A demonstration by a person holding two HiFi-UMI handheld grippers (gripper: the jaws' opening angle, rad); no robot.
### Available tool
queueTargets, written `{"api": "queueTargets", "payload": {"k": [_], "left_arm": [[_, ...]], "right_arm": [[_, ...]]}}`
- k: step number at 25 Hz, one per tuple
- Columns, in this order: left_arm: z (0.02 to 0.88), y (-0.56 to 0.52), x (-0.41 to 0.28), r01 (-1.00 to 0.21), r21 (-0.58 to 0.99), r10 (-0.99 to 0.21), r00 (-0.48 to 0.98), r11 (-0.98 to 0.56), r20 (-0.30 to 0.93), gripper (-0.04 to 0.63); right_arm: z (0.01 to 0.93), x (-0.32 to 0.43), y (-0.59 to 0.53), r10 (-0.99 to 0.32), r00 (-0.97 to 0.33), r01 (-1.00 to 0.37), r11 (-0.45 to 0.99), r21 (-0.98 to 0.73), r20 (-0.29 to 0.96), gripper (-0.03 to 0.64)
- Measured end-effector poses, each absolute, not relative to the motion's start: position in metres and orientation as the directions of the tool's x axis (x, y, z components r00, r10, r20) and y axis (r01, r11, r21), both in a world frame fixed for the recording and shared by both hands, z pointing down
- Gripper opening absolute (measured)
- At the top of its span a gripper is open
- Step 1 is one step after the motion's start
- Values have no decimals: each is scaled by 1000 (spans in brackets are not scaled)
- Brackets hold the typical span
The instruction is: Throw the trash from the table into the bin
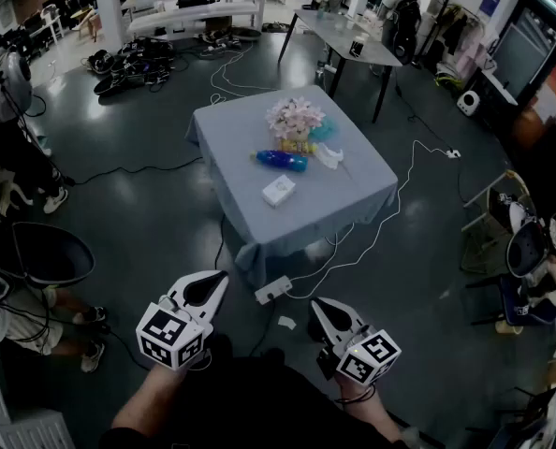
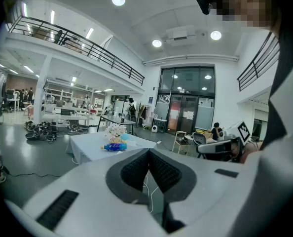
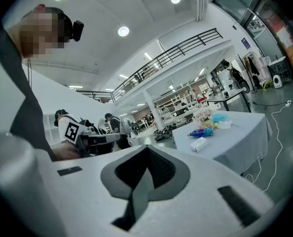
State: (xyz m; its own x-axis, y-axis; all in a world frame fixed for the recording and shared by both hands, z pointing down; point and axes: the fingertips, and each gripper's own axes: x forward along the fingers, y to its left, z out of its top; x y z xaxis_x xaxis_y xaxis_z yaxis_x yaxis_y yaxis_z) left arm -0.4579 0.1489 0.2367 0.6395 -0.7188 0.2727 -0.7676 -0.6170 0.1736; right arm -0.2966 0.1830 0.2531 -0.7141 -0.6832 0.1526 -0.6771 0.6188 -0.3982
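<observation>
A table under a grey-blue cloth (image 1: 353, 199) stands a few steps ahead of me. On it lie a blue bottle (image 1: 282, 160), a small white box (image 1: 278, 191), crumpled white trash (image 1: 327, 156) and a pale pink flower bunch (image 1: 295, 117). My left gripper (image 1: 209, 289) and right gripper (image 1: 323, 314) are held low, well short of the table, both shut with nothing in them. The bottle (image 2: 115, 146) shows far off in the left gripper view. In the right gripper view the bottle (image 3: 201, 132) and the box (image 3: 199, 143) also lie far ahead. No bin is in sight.
A white power strip (image 1: 272, 290) with cables lies on the dark floor by the table's near corner, and a small white scrap (image 1: 286, 323) beside it. A dark chair (image 1: 49, 253) and a seated person are at left. Another table (image 1: 339, 36) stands behind.
</observation>
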Motion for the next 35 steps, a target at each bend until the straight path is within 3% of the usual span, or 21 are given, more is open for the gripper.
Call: {"api": "queueTargets", "payload": {"k": [17,35], "left_arm": [[240,157,-455,-779,160,-726,624,-606,289,14],[222,159,-409,-844,73,-808,531,-531,257,14]], "right_arm": [[254,-290,191,-677,-724,-658,621,-425,132,2],[265,-200,210,-670,-734,-639,626,-447,113,3]]}}
